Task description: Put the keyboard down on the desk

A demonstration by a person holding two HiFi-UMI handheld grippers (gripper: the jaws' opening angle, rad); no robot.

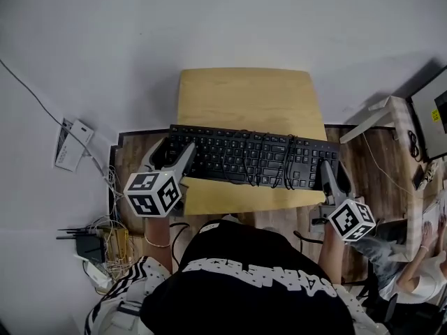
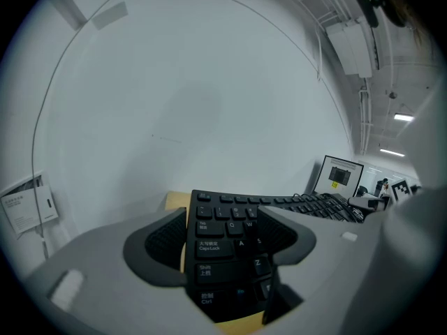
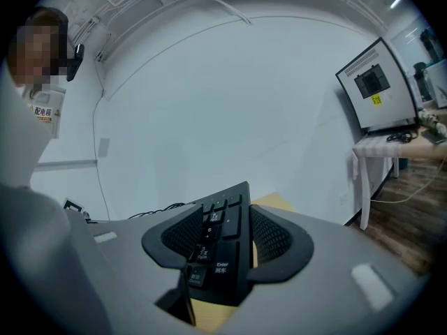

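Keyboard (image 1: 255, 157): was over the worktop (image 1: 244, 93).
Left gripper (image 1: 176, 151): closed on its left end.
Right gripper (image 1: 334, 173): closed on its right end.

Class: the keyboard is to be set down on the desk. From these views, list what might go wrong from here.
1. The keyboard is wider than the desk, so both ends overhang; set off-centre, it may tip.
2. Its cable lies looped across the keys and may slide off or snag.
3. The left gripper and right gripper each clamp one end; releasing unevenly may skew it.
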